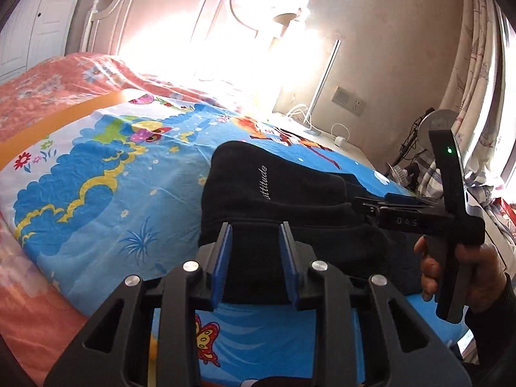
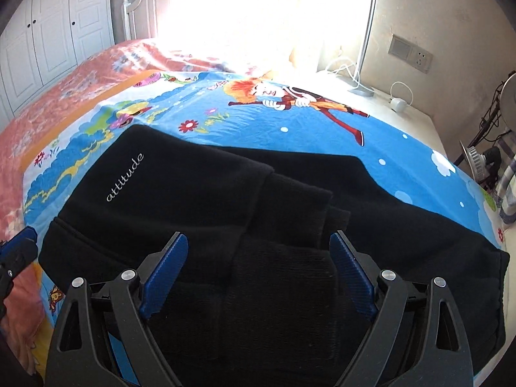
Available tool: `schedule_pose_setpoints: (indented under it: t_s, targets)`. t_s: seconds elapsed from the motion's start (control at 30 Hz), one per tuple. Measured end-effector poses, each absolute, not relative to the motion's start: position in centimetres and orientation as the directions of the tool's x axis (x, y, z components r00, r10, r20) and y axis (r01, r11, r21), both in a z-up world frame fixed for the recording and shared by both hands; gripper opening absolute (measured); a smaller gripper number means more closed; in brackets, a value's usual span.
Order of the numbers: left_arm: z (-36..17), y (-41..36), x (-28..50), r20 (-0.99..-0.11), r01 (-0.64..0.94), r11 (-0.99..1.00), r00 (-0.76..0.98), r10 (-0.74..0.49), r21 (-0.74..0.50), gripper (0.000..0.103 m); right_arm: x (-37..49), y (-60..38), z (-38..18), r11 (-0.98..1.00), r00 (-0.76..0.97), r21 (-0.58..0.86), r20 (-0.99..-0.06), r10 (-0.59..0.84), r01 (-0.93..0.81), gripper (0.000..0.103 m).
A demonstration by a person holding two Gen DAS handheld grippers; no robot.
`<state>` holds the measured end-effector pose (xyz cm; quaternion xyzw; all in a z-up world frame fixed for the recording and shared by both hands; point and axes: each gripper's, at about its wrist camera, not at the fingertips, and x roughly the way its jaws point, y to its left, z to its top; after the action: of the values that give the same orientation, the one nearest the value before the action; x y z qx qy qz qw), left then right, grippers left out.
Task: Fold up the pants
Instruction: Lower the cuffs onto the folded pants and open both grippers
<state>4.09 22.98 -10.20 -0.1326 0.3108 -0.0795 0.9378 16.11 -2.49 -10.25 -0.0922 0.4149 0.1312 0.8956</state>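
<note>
Left gripper [image 1: 254, 242]: jaws apart, nothing between them, poised over the near left edge of the black pants [image 1: 283, 200]. Right gripper [image 2: 258, 258]: jaws spread wide, empty, hovering above the middle of the same garment; seen side-on in the left view, it sits just right of the pile.

Pants lie on the bed, on the cartoon-print blue sheet [image 2: 322, 135], already doubled over themselves. The upper layer with the "attitude" lettering [image 2: 125, 177] overlaps lower layers; a ribbed band lies nearest the right camera.

Judged step: between folds, both grippers released after a fold-over. Next move likely calls for pinching one end through all layers, with both grippers, and carrying it across evenly; the thick fleece-like fabric may slip or bunch.

Containers: none visible.
</note>
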Motion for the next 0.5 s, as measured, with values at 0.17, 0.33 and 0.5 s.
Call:
schedule_pose_setpoints:
  t_s: [0.17, 0.33, 0.5]
  targets:
    - [-14.5, 20.8, 4.5, -0.663, 0.032, 0.982, 0.734, -0.149, -0.185, 0.032, 14.8, -2.5, -12.1, 0.952, 0.639, -0.048, -0.752, 0.165, -0.303, 0.087]
    - [-13.2, 21.5, 4.0, -0.638, 0.040, 0.974, 0.749, -0.178, -0.224, 0.047, 14.9, -3.1, -11.9, 0.945, 0.605, 0.023, -0.764, 0.226, -0.325, 0.087]
    - [-12.9, 21.0, 4.2, -0.638, 0.031, 0.975, 0.751, -0.168, -0.220, 0.051, 14.5, -3.8, -10.7, 0.936, 0.615, 0.076, -0.735, 0.286, -0.345, 0.042]
